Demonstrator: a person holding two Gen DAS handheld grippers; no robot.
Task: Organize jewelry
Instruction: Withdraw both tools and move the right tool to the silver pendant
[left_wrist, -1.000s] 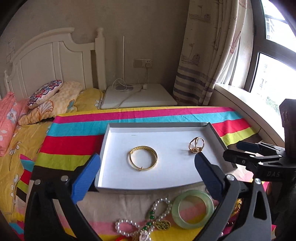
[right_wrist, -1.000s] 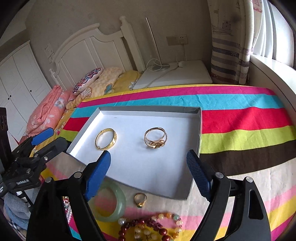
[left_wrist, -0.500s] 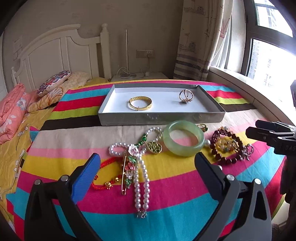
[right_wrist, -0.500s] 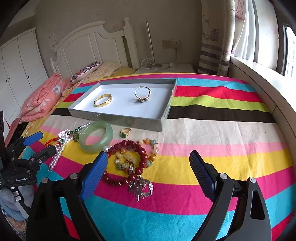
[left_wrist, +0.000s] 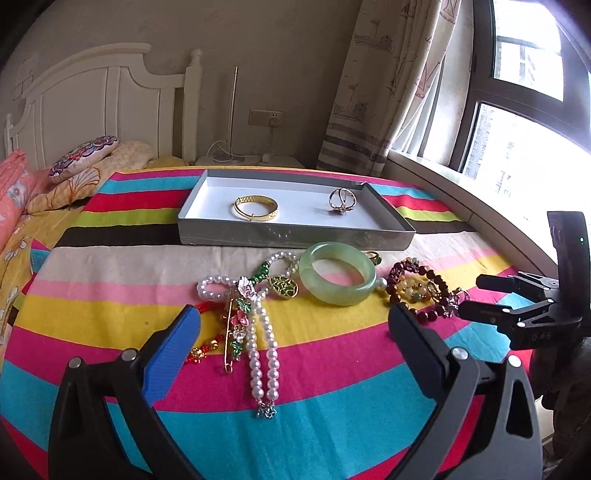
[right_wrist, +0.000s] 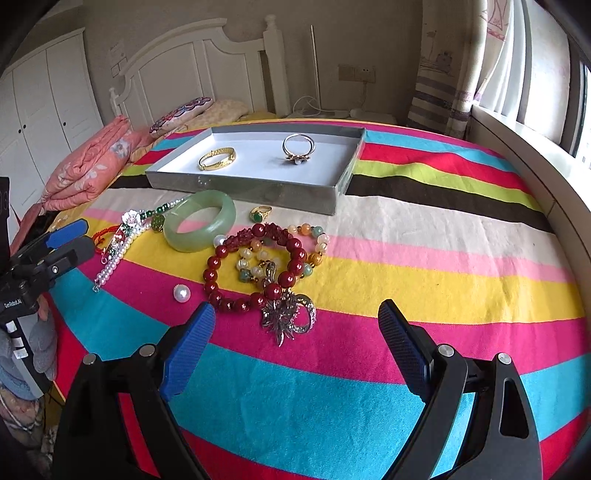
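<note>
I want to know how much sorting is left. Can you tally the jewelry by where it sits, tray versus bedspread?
In the tray: 2, a gold bangle and a silver ring.
Loose on the bedspread: several tangled pieces, including 1 jade bangle, 1 green-stone ring and 1 loose pearl; the rest are too entangled to count.
Countable total: 5.

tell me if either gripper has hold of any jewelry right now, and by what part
Nothing is held. The left gripper and right gripper are both open and empty above the striped bedspread.
</note>
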